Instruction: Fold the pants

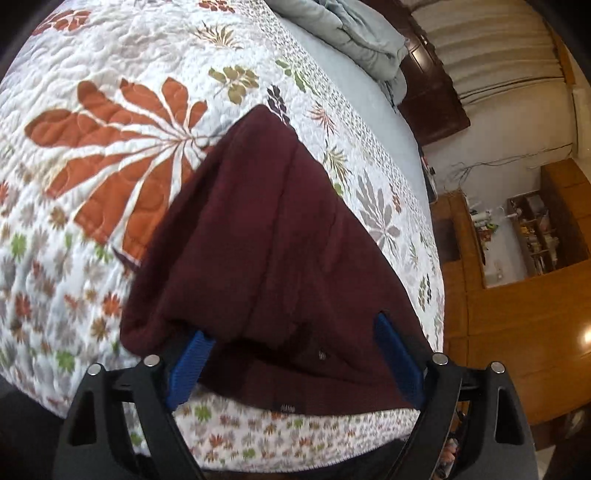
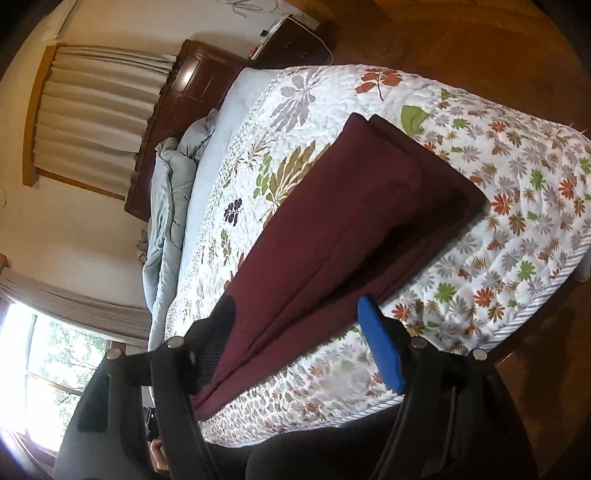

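Dark maroon pants [image 1: 266,229] lie folded into a long narrow strip on a floral quilt [image 1: 92,92] that covers a bed. My left gripper [image 1: 291,326] is open at the near end of the strip. Its blue pads [image 1: 192,365] stand wide apart on either side of the cloth and do not pinch it. In the right wrist view the pants [image 2: 351,206] stretch away across the quilt [image 2: 517,221]. My right gripper [image 2: 295,308] is open too, its jaws astride the near part of the strip, and one blue pad [image 2: 380,347] is clear of the fabric.
A bundled pale blue duvet [image 1: 354,33] [image 2: 166,206] lies by the dark wooden headboard [image 2: 192,96]. The bed's near edge [image 1: 295,435] runs just under the left gripper. Wooden cabinets [image 1: 517,295] stand beyond the bed, and a bright window [image 2: 37,350] is at the lower left.
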Tool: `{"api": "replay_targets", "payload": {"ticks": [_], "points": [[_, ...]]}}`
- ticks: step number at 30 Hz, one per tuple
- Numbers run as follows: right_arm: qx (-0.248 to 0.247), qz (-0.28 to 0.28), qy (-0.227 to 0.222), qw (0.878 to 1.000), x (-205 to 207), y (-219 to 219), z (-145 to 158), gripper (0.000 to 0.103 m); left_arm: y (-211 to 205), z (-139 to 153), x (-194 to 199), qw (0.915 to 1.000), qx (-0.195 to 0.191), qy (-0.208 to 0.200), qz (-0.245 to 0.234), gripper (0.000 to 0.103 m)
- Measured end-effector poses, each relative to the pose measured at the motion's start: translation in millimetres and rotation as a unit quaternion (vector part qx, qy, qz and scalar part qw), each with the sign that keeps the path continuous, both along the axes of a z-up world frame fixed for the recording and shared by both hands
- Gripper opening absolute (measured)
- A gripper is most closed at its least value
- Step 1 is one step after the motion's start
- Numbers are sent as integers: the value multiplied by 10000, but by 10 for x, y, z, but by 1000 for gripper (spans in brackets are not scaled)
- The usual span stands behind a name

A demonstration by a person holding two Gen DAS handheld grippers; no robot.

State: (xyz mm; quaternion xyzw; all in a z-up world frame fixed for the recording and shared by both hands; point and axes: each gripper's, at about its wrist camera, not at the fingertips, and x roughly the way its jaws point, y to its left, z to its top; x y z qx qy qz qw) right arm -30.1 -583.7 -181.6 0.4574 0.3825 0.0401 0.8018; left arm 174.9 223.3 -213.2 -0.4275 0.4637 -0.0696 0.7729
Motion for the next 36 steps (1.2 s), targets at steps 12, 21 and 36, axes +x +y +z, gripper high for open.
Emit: {"api": "replay_targets", "payload": {"ticks": [12, 21, 36], "points": [[412, -991, 287, 9938, 58, -351, -113, 71, 99, -210, -99, 9997, -28, -35, 240, 35], [-112, -914, 288, 9953, 586, -351, 150, 9, 200, 183, 82, 9981, -520, -112, 326, 20], [-330, -870, 567, 9940, 219, -458, -413, 16, 228, -308, -249, 9991, -228, 301, 211, 20]]}}
